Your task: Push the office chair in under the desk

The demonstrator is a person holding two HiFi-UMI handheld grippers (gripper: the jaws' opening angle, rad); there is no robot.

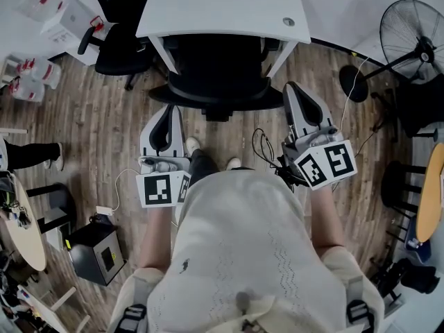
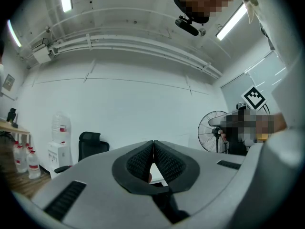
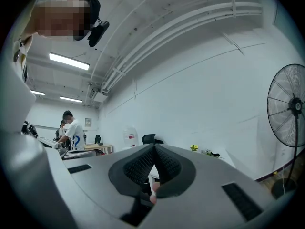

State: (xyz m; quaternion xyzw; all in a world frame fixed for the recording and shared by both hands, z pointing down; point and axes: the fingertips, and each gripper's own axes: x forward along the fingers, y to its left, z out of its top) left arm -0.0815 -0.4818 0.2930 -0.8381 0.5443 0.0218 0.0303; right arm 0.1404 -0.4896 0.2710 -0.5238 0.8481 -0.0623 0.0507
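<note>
**Chair partway under the desk, both grippers shut**

The black office chair (image 1: pixel 218 71) stands between the legs of the white desk (image 1: pixel 208 12), its far part under the top and its back out toward the person. The left gripper (image 1: pixel 168 111) and the right gripper (image 1: pixel 294 89) point level at the chair's two sides. Each has its jaws pressed together on nothing. The tips reach the chair's edge, but I cannot tell whether they touch it. A standing fan (image 1: pixel 416 37) is off to the right.

Right hand-held gripper (image 3: pixel 154 149), jaws pressed together, standing fan (image 3: pixel 288 108) at right, white wall (image 3: pixel 200 94) behind
</note>
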